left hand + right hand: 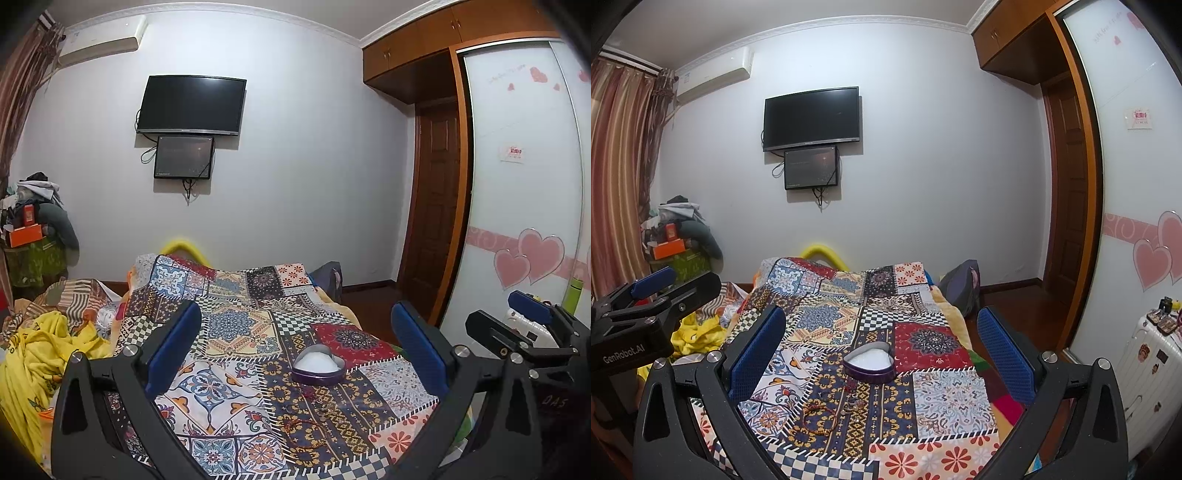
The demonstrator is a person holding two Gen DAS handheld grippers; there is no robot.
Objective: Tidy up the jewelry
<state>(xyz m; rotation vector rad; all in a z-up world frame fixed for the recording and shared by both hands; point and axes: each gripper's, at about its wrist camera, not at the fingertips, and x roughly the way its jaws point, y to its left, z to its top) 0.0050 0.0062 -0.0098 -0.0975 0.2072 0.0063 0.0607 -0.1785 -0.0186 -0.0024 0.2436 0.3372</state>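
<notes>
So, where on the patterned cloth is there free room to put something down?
Free: the grey paisley patch right of the purple heart-shaped tin, and the cloth beyond the tin toward the wall. Crowded: the strip just in front of the tin, where the red cord bracelet and small pieces lie.

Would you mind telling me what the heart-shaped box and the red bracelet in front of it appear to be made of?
The heart-shaped box looks like thin metal: a glossy purple wall, a shiny rim, a white padded lining. The red bracelet seems braided cord or small beads; too fine to tell.
</notes>
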